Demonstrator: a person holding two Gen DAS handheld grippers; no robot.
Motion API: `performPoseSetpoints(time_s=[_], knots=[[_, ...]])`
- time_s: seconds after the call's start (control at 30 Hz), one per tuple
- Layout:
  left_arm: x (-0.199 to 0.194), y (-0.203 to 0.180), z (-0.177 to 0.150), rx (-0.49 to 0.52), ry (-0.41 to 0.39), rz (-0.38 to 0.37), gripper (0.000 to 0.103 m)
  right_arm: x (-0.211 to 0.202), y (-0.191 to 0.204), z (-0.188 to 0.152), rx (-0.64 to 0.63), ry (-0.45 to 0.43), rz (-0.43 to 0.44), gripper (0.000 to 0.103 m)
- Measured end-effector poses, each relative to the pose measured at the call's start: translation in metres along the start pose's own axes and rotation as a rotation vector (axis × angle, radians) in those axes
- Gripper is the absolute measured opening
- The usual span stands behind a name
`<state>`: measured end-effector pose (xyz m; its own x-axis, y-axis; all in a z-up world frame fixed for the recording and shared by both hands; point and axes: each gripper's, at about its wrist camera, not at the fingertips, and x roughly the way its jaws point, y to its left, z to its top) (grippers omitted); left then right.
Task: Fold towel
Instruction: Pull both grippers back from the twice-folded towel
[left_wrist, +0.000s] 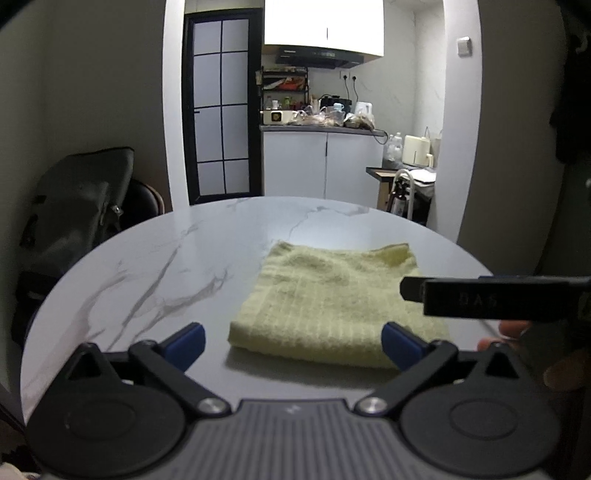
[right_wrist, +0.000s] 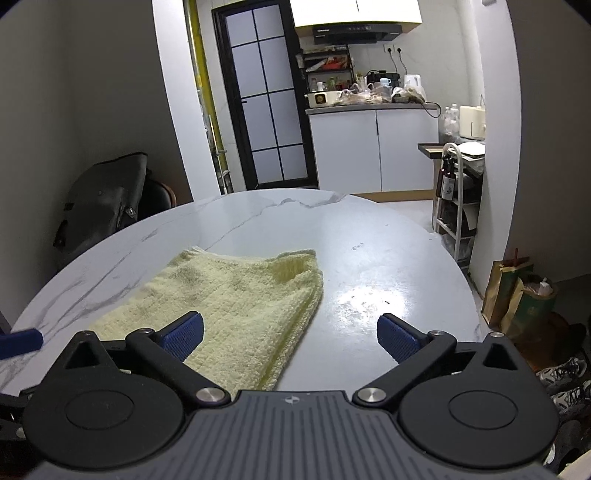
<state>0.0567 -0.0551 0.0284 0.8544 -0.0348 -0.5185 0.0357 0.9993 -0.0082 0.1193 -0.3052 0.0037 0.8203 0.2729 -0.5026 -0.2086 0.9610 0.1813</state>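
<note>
A: Towel first. Where is it?

B: Yellow-green towel (left_wrist: 332, 302) lies folded into a rough rectangle on the round marble-look table (left_wrist: 147, 277), flat, nothing on top. In the left wrist view it's centre to about 3 o'clock of the tabletop. In the right wrist view the same towel (right_wrist: 236, 306) sits toward 8 o'clock, its far right corner bunched up slightly.

A: Left gripper?

B: Left gripper (left_wrist: 293, 345) jaws spread wide, nothing pinched. Blue pads apart; the right pad (left_wrist: 402, 345) overlaps the towel's near right corner in the picture, can't tell if it touches. The left pad is over bare table.

A: Right gripper?

B: Right gripper (right_wrist: 290, 338) also spread wide, empty. Its left pad (right_wrist: 183, 336) is over the towel's near part, contact unclear; the right pad is over bare, shiny table at 4 o'clock.

A: Do they see each other?

B: Yes. One finger of the right gripper (left_wrist: 461, 297) pokes in at 3 o'clock of the left view, dark bar over the towel's right edge, with a person's fingers (left_wrist: 513, 330) blurred just below it. A blue pad of the left gripper (right_wrist: 20, 341) shows at 9 o'clock of the right view.

A: Background?

B: Black-framed glass door (right_wrist: 266, 96), white kitchen cabinets (right_wrist: 373, 147) with a cluttered counter, dark bag (left_wrist: 77, 206) at 9 o'clock.
</note>
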Motion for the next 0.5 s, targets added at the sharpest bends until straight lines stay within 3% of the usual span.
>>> performPoseSetpoints(time_s=[0.2,0.5], knots=[[-0.008,0.007,-0.004,0.001,0.025,0.011,0.103,-0.016,0.018,-0.002,-0.075,0.005,0.069,0.102],[-0.025,0.015,-0.012,0.008,0.027,0.020,0.103,-0.044,0.033,-0.011,-0.153,0.001,0.073,0.102]])
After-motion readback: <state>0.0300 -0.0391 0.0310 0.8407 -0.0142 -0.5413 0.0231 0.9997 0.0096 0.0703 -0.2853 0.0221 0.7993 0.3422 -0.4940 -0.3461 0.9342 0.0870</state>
